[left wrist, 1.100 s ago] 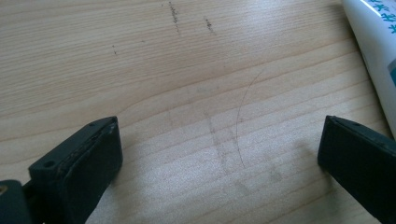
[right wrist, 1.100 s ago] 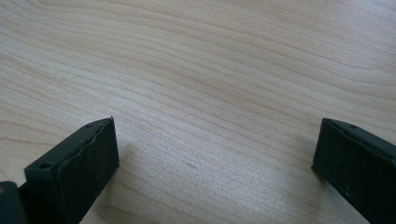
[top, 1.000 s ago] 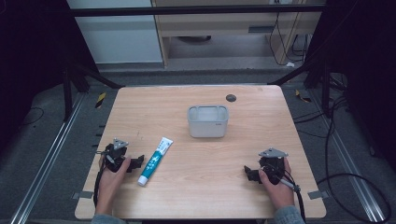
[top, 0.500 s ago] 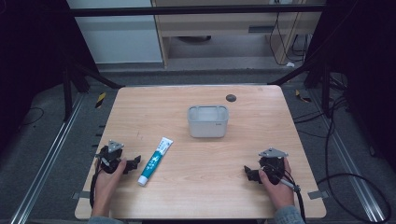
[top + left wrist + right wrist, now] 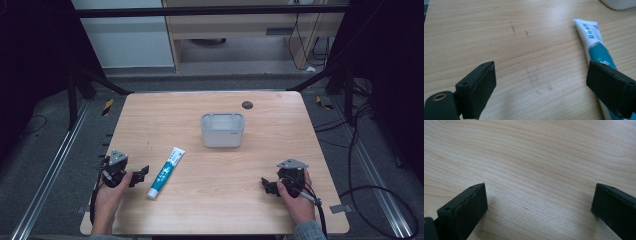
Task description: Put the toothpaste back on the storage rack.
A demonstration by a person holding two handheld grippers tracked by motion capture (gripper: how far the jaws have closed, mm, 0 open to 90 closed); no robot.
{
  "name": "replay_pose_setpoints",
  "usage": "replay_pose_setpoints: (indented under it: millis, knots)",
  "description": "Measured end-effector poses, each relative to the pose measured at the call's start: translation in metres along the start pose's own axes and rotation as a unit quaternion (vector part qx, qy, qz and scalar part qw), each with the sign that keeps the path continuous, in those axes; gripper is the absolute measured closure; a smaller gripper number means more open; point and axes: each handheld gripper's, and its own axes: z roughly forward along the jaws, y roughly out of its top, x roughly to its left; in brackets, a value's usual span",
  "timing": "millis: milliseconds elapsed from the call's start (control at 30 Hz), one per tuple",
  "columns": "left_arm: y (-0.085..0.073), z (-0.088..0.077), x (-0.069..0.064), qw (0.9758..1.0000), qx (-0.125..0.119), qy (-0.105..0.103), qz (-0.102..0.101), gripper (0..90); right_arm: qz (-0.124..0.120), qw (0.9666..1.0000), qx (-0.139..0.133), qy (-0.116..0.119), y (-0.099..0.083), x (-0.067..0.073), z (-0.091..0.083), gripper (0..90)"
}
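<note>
From my seat the grey tub (image 5: 223, 130) is the one tall obstacle, sitting mid-table toward the far edge. Nearer than the tub, btwn it and the front edge, I see bare wood w/ nothing in the way. Left & nearer of the tub lies the toothpaste tube (image 5: 166, 172), flat and low, angled toward the tub; it's just beside the left gripper (image 5: 141, 174), whose jaws have just been closing a little w/ only bare wood between them. The small dark disc (image 5: 247, 105) sits just beyond the tub, flat. Right of the tub the table (image 5: 280, 145) is bare as far as the right gripper (image 5: 266, 185).
</note>
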Motion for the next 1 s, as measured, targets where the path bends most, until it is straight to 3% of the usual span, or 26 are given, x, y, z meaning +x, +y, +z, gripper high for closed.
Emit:
replay_pose_setpoints:
  millis: [133,167,233,267,367,500,700,833,1000]
  knots:
    - [0.007,-0.005,-0.004,1.0000,-0.007,0.002,0.003,10.0,0.000,1.0000,0.000,0.000,0.000,0.000,0.000,0.4]
    - [0.011,-0.008,-0.006,0.9996,-0.020,-0.008,-0.018,9.9,0.000,1.0000,0.000,0.000,0.000,0.000,0.000,0.4]
    - [0.014,-0.010,-0.009,0.9996,-0.023,-0.003,-0.018,9.9,0.000,1.0000,0.000,0.000,0.000,0.000,0.000,0.4]
    - [0.016,-0.010,-0.012,0.9997,-0.022,0.004,-0.012,9.9,0.000,1.0000,0.000,0.000,0.000,0.000,0.000,0.4]
    - [0.027,-0.007,-0.021,1.0000,0.001,-0.001,0.007,9.9,0.000,1.0000,0.000,0.000,0.000,0.000,0.000,0.4]
    - [0.039,-0.007,-0.027,0.9997,0.015,-0.007,0.018,10.5,0.000,1.0000,0.000,0.000,0.000,0.000,0.000,0.4]
    - [0.058,-0.011,-0.046,0.9972,0.043,0.001,0.061,11.6,-0.002,1.0000,0.000,0.001,0.000,0.000,0.000,0.4]
    - [0.060,-0.009,-0.051,0.9977,0.040,0.006,0.054,11.5,-0.007,1.0000,0.000,0.003,0.001,-0.002,0.000,0.4]
    - [0.066,0.002,-0.068,0.9969,0.051,0.012,0.060,9.2,-0.006,1.0000,0.000,0.005,0.002,-0.002,0.002,0.4]
